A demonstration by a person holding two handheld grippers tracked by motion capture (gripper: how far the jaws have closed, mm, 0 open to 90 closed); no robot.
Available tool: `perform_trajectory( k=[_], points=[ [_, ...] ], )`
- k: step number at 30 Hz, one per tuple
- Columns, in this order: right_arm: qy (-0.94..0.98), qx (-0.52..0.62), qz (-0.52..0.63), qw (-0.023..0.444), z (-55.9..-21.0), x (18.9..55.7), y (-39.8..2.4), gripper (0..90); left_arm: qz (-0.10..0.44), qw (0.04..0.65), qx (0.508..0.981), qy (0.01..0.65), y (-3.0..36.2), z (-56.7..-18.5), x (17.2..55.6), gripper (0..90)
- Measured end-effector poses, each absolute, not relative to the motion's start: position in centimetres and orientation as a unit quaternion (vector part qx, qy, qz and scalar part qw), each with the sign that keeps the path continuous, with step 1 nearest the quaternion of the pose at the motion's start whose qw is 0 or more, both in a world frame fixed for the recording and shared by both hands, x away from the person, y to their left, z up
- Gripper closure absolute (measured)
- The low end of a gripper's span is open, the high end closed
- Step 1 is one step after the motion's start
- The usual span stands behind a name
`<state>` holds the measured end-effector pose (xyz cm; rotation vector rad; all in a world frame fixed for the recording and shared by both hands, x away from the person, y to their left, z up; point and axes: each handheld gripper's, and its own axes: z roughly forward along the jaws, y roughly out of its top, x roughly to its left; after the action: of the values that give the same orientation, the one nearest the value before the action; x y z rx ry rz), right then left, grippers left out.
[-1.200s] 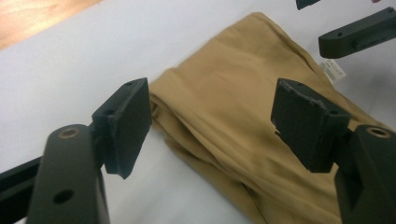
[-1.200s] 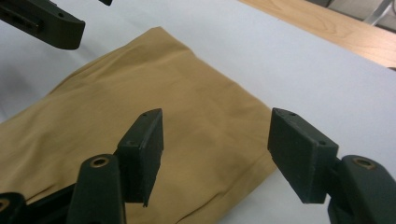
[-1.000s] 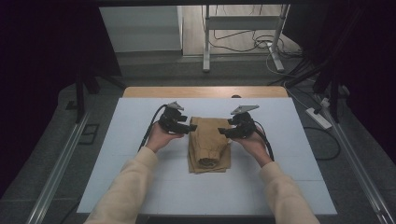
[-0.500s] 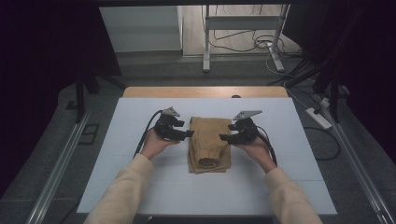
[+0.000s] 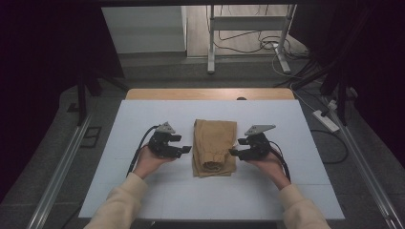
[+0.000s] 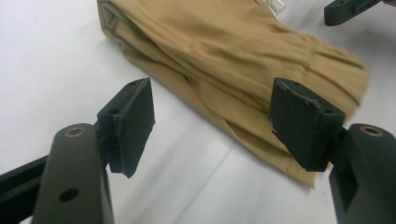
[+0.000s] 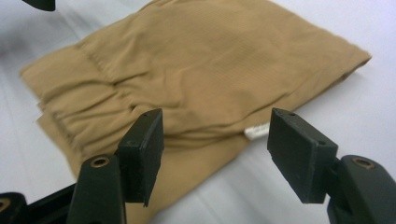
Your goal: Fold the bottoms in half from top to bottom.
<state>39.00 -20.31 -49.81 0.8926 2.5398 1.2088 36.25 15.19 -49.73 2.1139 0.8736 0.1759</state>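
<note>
1. Folded tan garment (image 5: 214, 147) lay flat mid-worktop (image 5: 143, 114), long axis running away from you, elastic waistband end nearest you, small white label (image 7: 256, 131) poking out of its right edge.
2. My read: the fold looked done or near done, and the step was either a final fold or squaring up the stack. Either way, you needed to bite all layers at the edge, not just the top ply; the left edge showed several loose layers in the left gripper view.
3. For a clean grip, you were better off coming in low, lower pad skimming the worktop, and closing on the seam or waistband where the cloth is thick. Both sides should have lifted together, or the stack would skew.
4. Left claw (image 5: 185, 149) sat just beside the garment's left edge, not touching, jaws apart and empty. The left gripper view had the fabric edge between and beyond the pads (image 6: 135, 122).
5. Right claw (image 5: 235, 153) mirrored it on the right edge, jaws likewise apart, nothing held, label just ahead of the gap in the right gripper view.
6. Your hands cupped both grippers from below and outside, forearms angled in from the near edge, claws pointed inward at each other across the garment.
</note>
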Motion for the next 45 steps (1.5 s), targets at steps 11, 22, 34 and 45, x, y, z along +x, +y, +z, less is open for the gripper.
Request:
perform_trajectory(
  k=[11,22,34,45],
  points=[
    [0.856,0.300,0.411,0.094,-49.9,35.9,-22.5,36.2,0.064,0.416,0.839,0.345,17.0,-50.6,32.7,31.0],
    [0.850,0.308,0.417,0.098,-50.1,32.5,-25.9,36.3,0.067,0.410,0.840,0.348,18.5,-51.2,29.6,30.7],
    [0.846,0.317,0.419,0.096,-50.4,31.8,-27.4,36.2,0.065,0.416,0.834,0.357,19.4,-51.4,28.4,30.6],
    [0.850,0.313,0.413,0.096,-50.6,31.8,-27.3,36.1,0.067,0.411,0.836,0.358,19.6,-51.6,28.5,30.6]
  ],
)
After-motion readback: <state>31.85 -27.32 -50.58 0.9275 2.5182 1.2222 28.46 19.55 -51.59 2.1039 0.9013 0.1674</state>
